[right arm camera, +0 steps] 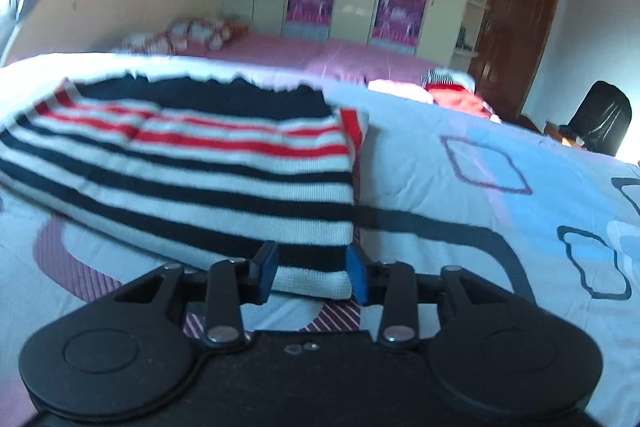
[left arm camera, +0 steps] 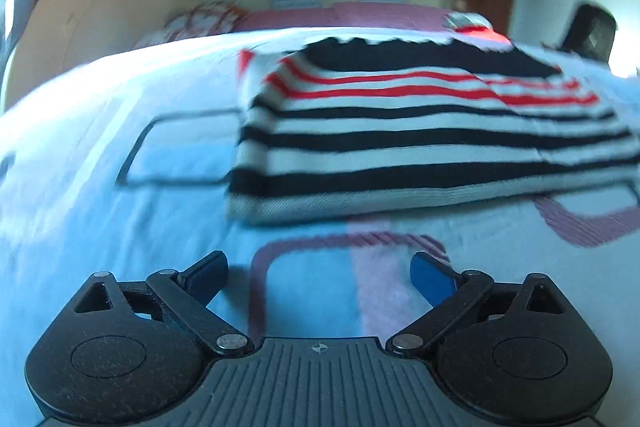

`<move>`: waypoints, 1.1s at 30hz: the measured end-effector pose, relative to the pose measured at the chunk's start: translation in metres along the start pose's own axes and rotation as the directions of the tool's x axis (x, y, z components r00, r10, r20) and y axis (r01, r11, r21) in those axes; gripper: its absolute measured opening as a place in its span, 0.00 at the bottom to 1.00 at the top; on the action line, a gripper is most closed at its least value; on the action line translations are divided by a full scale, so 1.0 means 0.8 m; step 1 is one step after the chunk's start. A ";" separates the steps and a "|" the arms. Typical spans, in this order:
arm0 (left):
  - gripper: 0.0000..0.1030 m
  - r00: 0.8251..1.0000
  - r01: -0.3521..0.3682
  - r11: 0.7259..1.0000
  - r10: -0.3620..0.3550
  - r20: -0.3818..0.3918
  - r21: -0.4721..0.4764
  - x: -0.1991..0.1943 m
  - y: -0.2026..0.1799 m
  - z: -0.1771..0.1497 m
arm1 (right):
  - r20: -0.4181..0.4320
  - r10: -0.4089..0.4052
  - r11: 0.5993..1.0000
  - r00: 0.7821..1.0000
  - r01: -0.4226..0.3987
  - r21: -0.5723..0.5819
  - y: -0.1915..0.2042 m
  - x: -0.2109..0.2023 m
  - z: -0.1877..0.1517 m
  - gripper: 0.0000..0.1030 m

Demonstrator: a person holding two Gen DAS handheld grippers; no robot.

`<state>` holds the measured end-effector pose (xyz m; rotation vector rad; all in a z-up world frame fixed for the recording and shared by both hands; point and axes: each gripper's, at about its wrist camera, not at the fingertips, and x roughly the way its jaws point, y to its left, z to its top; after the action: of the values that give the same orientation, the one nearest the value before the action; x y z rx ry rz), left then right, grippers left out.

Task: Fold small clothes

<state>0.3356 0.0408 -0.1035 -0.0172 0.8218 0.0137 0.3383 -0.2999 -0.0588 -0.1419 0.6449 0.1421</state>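
A small sweater (left arm camera: 420,147) with black, white and red stripes lies folded on the bed's pale blue cover; it also fills the left half of the right wrist view (right arm camera: 180,179). My left gripper (left arm camera: 320,275) stands wide open over bare cover, a short way in front of the sweater's white hem, with nothing between its fingers. My right gripper (right arm camera: 312,275) is partly open at the sweater's near right corner. The white hem lies flat and unbunched between its fingers (right arm camera: 357,275).
The blue cover (right arm camera: 500,227) with printed outlines stretches right of the sweater. Red and white clothes (right arm camera: 452,91) lie at the far edge. Beyond are a pink bed (right arm camera: 320,55), a wardrobe and a brown door. A black bag (right arm camera: 600,123) stands far right.
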 end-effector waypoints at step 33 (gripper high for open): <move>0.41 0.877 0.470 0.569 -0.213 0.431 -0.675 0.127 0.073 0.018 | 0.054 0.262 0.943 0.964 -0.267 0.197 0.089 0.095 0.072 0.05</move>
<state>0.4143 0.1002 -0.1686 -0.9878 0.4284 -0.0091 0.4194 -0.2131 -0.0655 0.1453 0.6459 0.3358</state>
